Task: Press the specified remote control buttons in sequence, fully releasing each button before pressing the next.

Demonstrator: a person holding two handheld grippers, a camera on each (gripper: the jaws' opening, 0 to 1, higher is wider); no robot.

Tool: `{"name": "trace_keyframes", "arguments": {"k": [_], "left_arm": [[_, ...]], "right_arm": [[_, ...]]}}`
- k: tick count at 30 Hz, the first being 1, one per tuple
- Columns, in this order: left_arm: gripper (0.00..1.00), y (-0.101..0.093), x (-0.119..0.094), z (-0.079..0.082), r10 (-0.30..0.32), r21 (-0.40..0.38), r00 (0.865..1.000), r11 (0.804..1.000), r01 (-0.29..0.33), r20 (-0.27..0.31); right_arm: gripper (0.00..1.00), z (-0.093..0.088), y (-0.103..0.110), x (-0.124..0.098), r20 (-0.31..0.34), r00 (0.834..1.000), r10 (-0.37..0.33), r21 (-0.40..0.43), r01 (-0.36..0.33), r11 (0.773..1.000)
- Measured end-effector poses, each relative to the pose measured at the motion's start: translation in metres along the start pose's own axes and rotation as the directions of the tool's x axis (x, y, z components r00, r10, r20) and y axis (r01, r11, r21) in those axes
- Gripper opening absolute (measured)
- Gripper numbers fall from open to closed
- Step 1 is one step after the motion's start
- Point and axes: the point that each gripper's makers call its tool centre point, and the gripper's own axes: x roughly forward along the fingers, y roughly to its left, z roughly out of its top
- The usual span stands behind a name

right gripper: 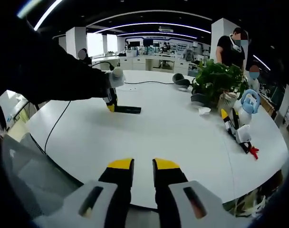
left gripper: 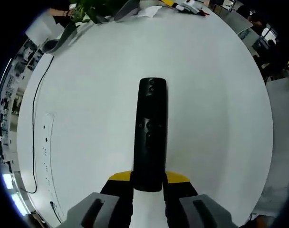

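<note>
Black plastic, the remote control [left gripper: 151, 135] is being held at its near end between the yellow-tipped jaws of the left gripper [left gripper: 149, 183], its length lying flat on the white round table [left gripper: 97, 95] and pointing away along the jaws, with buttons facing up. In the right gripper view, the right gripper [right gripper: 142, 166] is being held above the near table edge with its jaws nearly closed on nothing, well apart from the remote, while a potted plant [right gripper: 216, 78] and a black cable [right gripper: 56, 124] are being shown on the table.
</note>
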Motion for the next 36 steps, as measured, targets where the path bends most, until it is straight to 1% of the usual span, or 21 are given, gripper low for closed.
{"name": "trace_keyframes", "arguments": {"k": [4,7,10,17,20,25,29,32,36], "left_arm": [[0.23,-0.013,0.0,-0.001,-0.001,0.024,1.0,1.0,0.001,-0.015],[0.23,-0.022,0.0,-0.002,0.0,0.004,1.0,1.0,0.0,-0.009],[0.23,-0.033,0.0,-0.003,-0.001,-0.002,1.0,1.0,0.001,0.005],[0.23,-0.051,-0.001,-0.006,0.002,-0.039,0.999,0.999,0.0,0.048],[0.24,-0.062,-0.001,-0.006,0.002,-0.04,0.998,0.999,0.0,0.055],[0.23,-0.078,-0.002,-0.006,0.01,-0.071,0.998,0.997,-0.006,0.065],[0.23,-0.094,-0.003,-0.006,0.012,-0.081,0.995,0.997,-0.004,0.095],[0.24,-0.104,-0.005,-0.005,0.014,-0.103,0.992,0.995,-0.001,0.123],[0.24,-0.116,-0.005,-0.003,0.016,-0.104,0.991,0.995,-0.001,0.137]], "right_arm": [[0.15,0.001,0.001,0.001,0.004,1.0,0.006,-0.008,-0.006,1.0],[0.16,0.002,0.002,0.001,0.008,1.0,0.015,-0.001,-0.015,1.0],[0.16,0.004,0.002,0.0,0.02,1.0,0.015,-0.002,-0.015,1.0],[0.16,0.002,0.003,0.001,0.012,1.0,0.022,0.007,-0.022,1.0],[0.14,0.003,0.005,0.0,0.025,0.999,0.03,0.003,-0.03,1.0],[0.13,0.002,0.01,0.001,0.016,0.999,0.052,-0.006,-0.052,0.999],[0.13,0.001,0.014,0.001,0.01,0.998,0.062,-0.018,-0.062,0.998],[0.12,0.001,0.013,0.001,0.006,0.998,0.058,-0.021,-0.058,0.998],[0.12,0.0,0.012,0.0,0.001,0.999,0.053,-0.022,-0.053,0.998]]}}
